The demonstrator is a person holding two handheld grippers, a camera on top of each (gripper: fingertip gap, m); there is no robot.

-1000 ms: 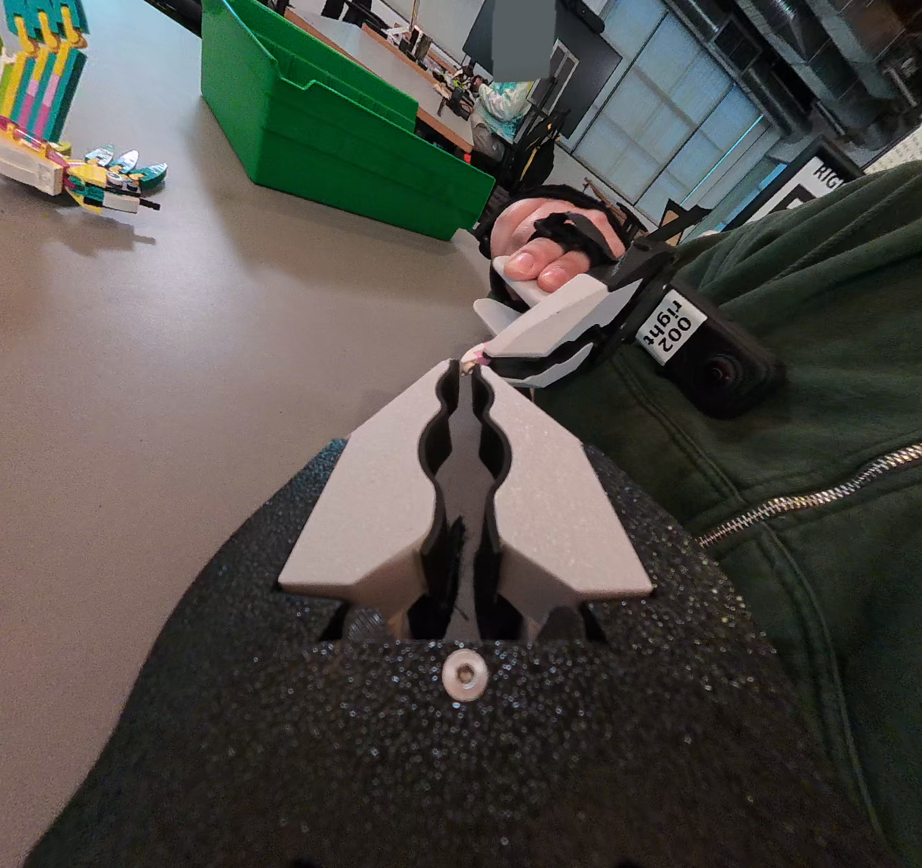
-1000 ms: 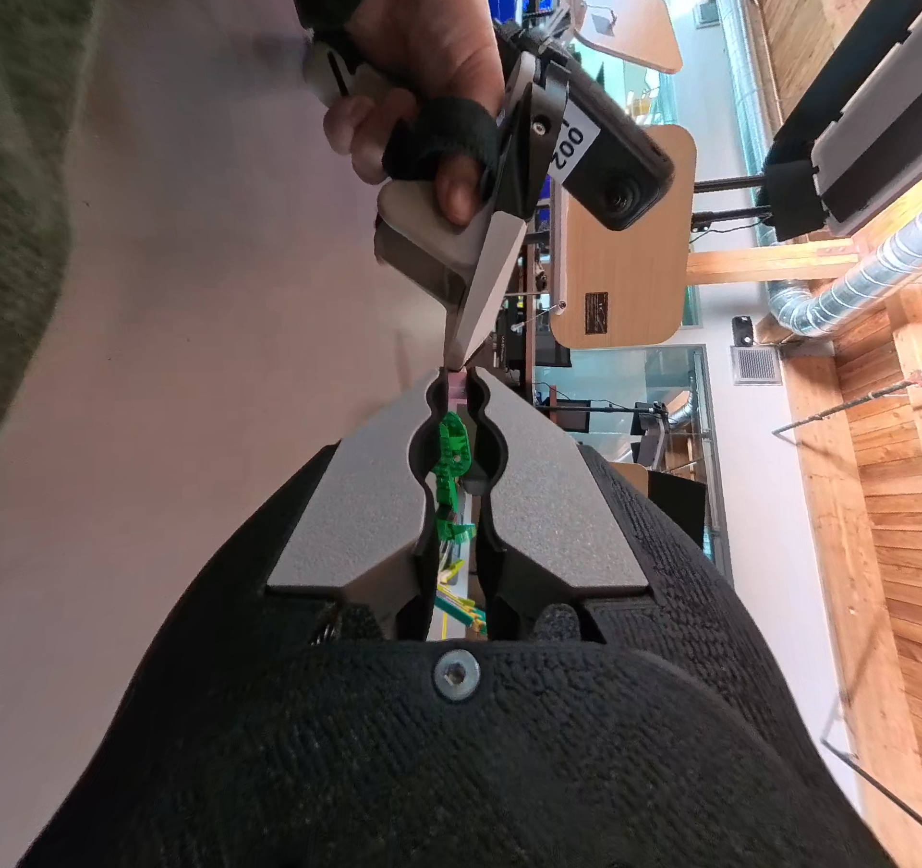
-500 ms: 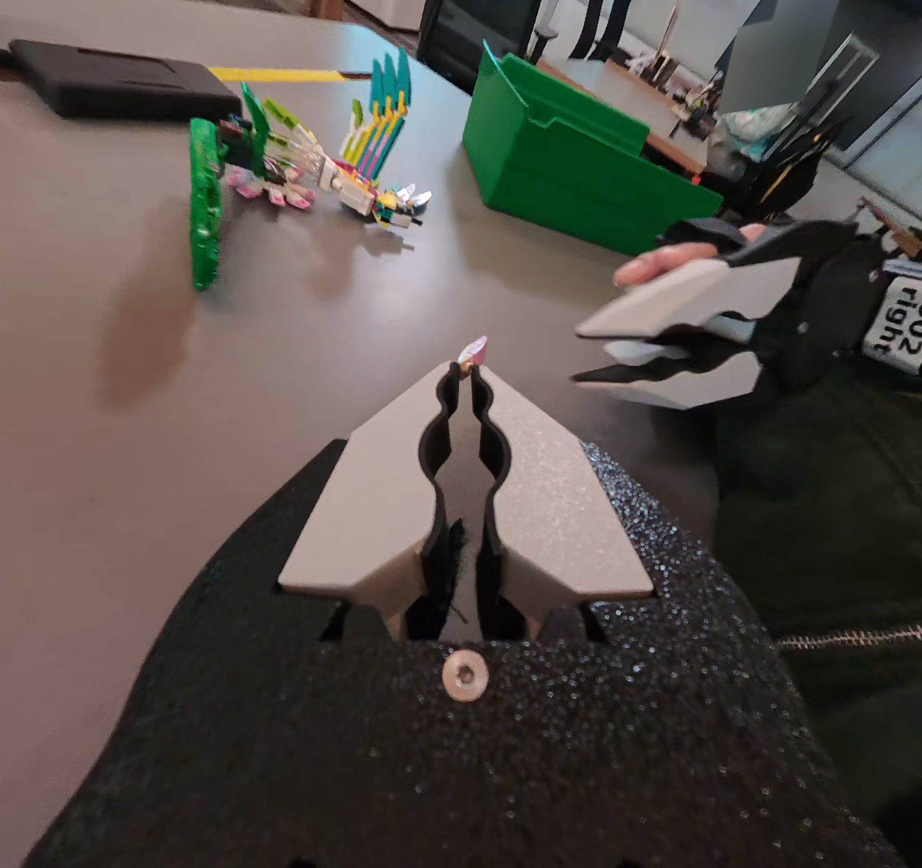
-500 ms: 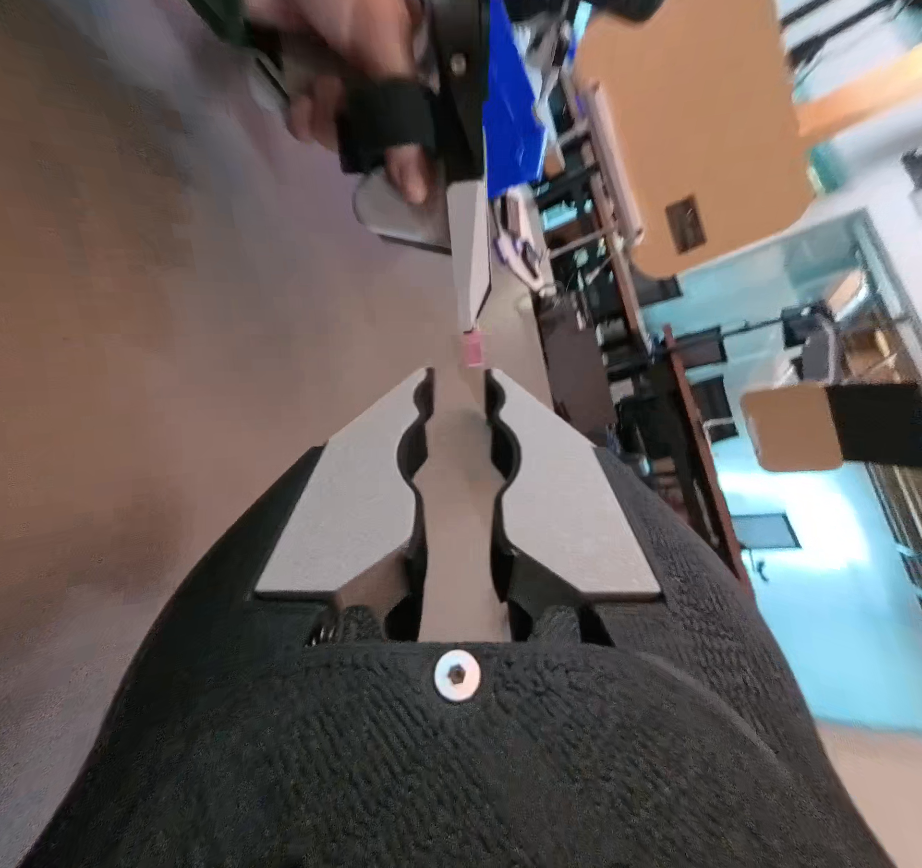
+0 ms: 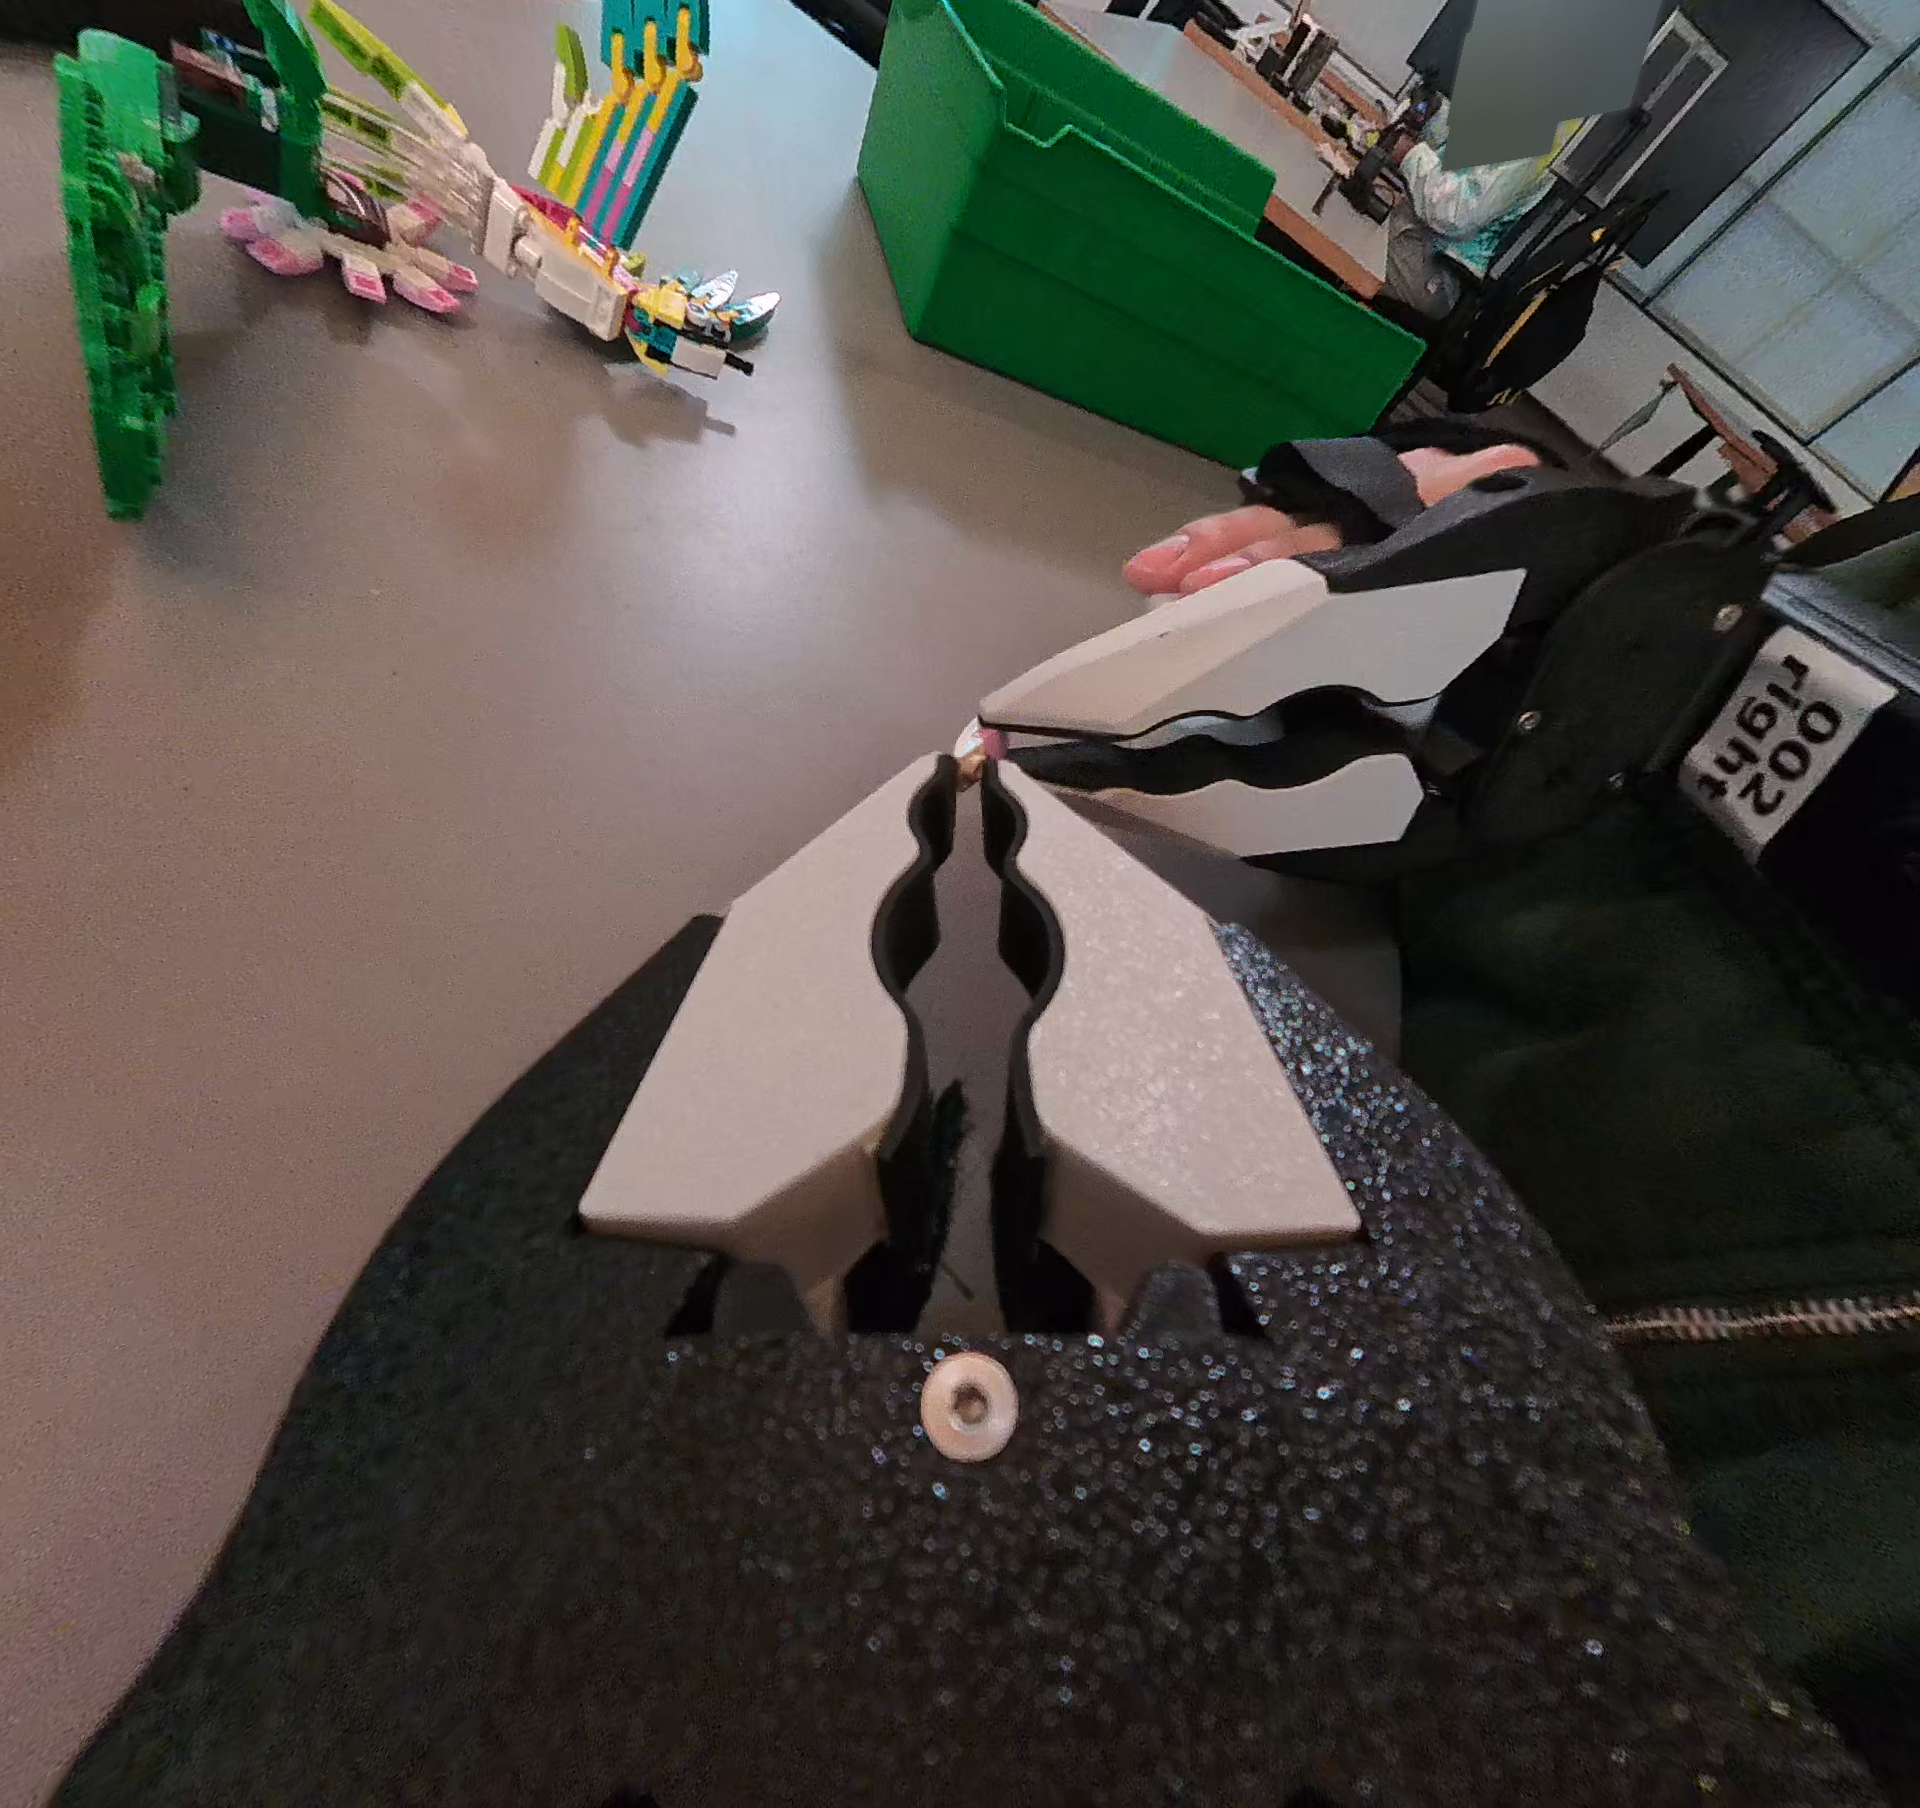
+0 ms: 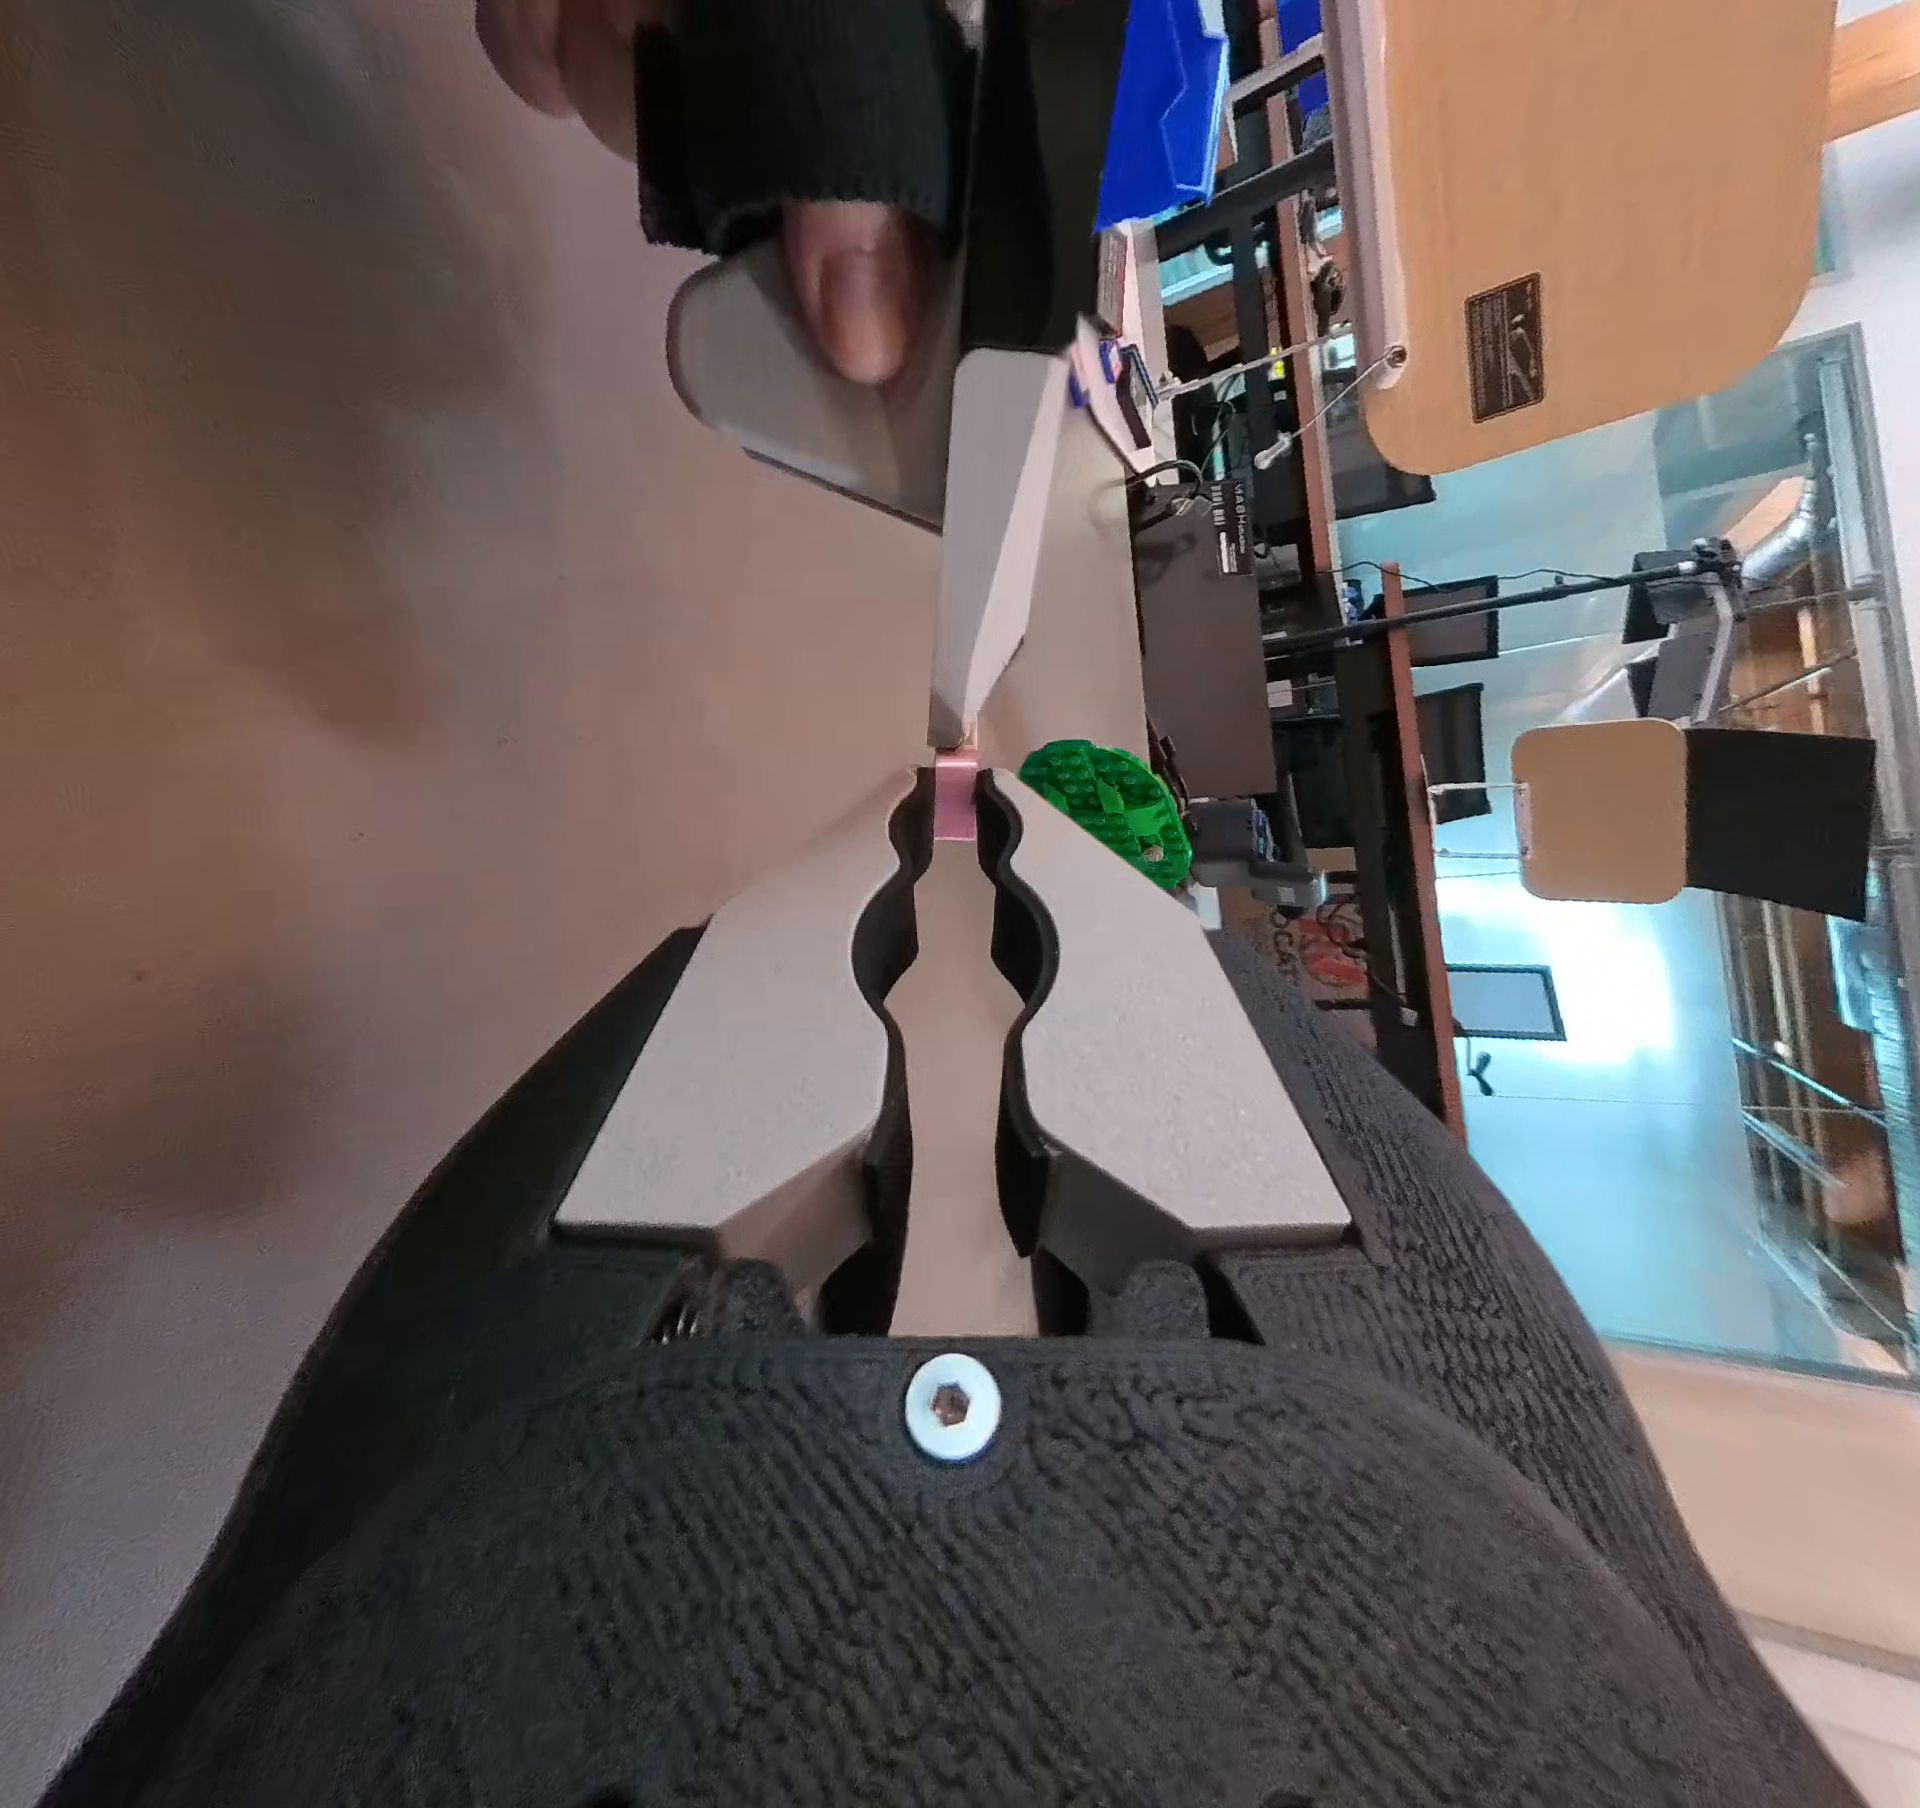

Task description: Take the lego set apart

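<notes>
Between both hand-held gripper tips: small pink lego piece point(image 6: 954, 800) pinched.

The small brick pinched between both tips point(image 6: 954, 799) is pale pink. Behind it the plastic bin point(image 5: 1101, 231) is solid green, while the brick model point(image 5: 416, 189) mixes green, teal, yellow, pink and white on the grey-beige table point(image 5: 416, 719).

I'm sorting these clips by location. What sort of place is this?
Most likely an open-plan office or lab workspace. A grey table carries a lego model and a green bin, more desks and office chairs stand beyond, and exposed ducting runs past glass partitions.
</notes>
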